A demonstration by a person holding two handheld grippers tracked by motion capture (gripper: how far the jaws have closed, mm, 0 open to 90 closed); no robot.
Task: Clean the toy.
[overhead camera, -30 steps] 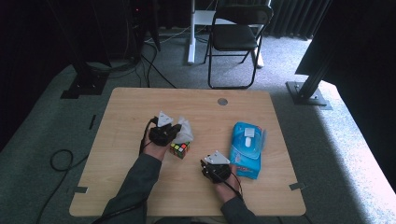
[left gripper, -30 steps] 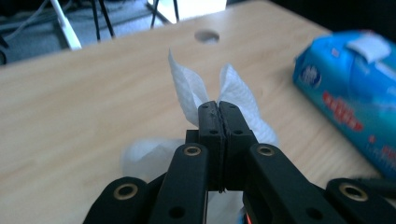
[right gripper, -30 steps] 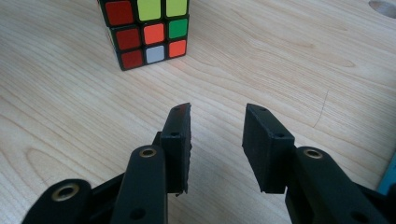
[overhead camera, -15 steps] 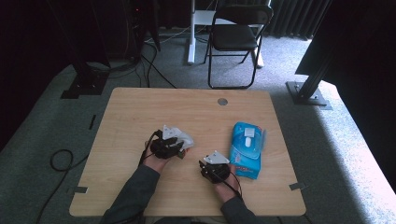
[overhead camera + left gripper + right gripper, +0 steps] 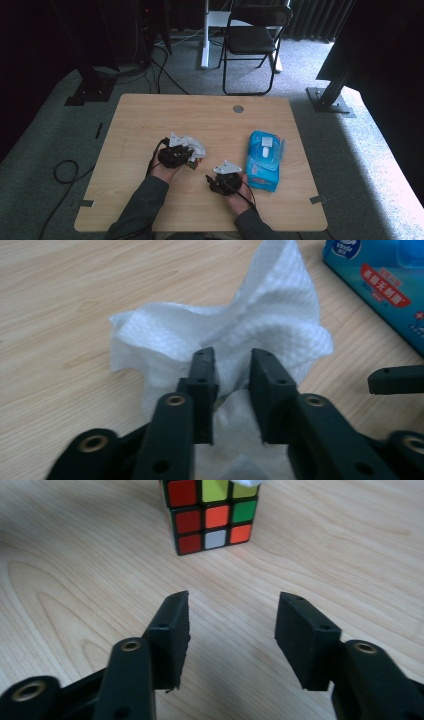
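L fingers (image 5: 231,390): mine, jaws narrow w/ a fold of the white wipe (image 5: 220,340) between them — they've just been closing, and the pads look pressed on the cloth, so I call it held.
R fingers (image 5: 231,630): spread about halfway, nothing between — just been opening; bare worktop (image 5: 75,555) under them.
Cube (image 5: 212,515): sits on the worktop just ahead of my R fingers, apart from them, colours scrambled; a corner of the wipe shows at its top edge.
Wipe, seen from above (image 5: 192,145): bunched over the cube by my L gripper (image 5: 175,156), mid-worktop.
Pack of wipes (image 5: 264,160): blue, flat, just beside my R gripper (image 5: 225,182), not in play.
Step, my guess: wiping the cube w/ the cloth, L doing the rubbing.
Next move needs: R to come fwd and pinch the cube's sides to steady it — square approach, or it'll skid.
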